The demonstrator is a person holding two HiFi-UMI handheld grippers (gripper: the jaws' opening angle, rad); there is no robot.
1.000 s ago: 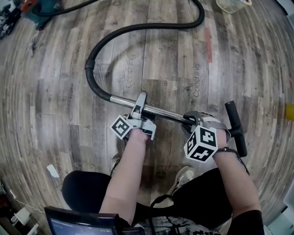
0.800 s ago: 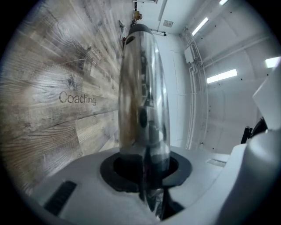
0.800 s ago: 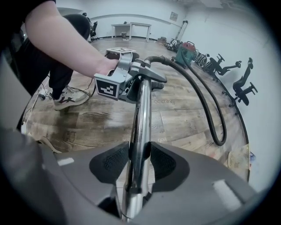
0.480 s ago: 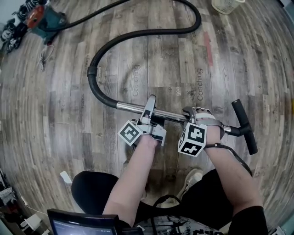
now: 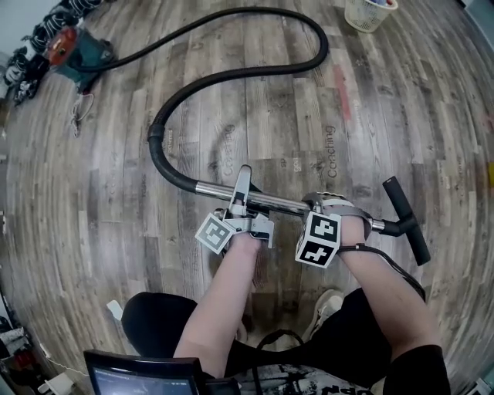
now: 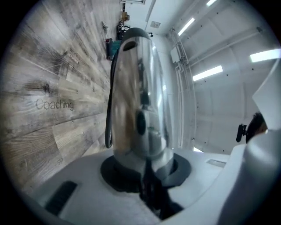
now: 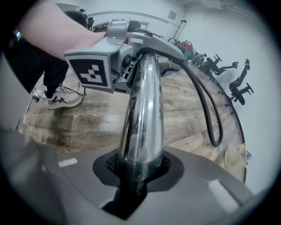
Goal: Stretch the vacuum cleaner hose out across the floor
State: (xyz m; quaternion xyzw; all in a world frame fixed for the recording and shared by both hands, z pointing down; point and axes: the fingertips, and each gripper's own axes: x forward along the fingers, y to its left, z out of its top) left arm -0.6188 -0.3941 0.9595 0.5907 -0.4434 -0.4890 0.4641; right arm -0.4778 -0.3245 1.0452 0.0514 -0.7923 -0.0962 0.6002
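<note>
The black vacuum hose (image 5: pixel 231 73) curves across the wood floor from the red and teal cleaner (image 5: pixel 73 48) to a chrome tube (image 5: pixel 274 202). The tube ends in a black handle piece (image 5: pixel 405 220) at the right. My left gripper (image 5: pixel 241 189) is on the tube near the hose end, jaws closing, with the tube (image 6: pixel 138 96) seated between them. My right gripper (image 5: pixel 323 204) is on the same tube (image 7: pixel 142 110) nearer the handle, its jaws also closing round it. In the right gripper view the left gripper's marker cube (image 7: pixel 90 70) sits further up the tube, and the hose (image 7: pixel 206 110) loops beyond.
A pale basket (image 5: pixel 367 11) stands at the top right. The person's shoes (image 5: pixel 328 305) and legs are just below the tube. Dark equipment (image 5: pixel 19 73) lies by the cleaner at the top left. A small white object (image 5: pixel 114 310) lies at the lower left.
The tube and both grippers have shifted a little. The right gripper now sits farther from the black handle. More of the hose loop and the cleaner have come into view.
</note>
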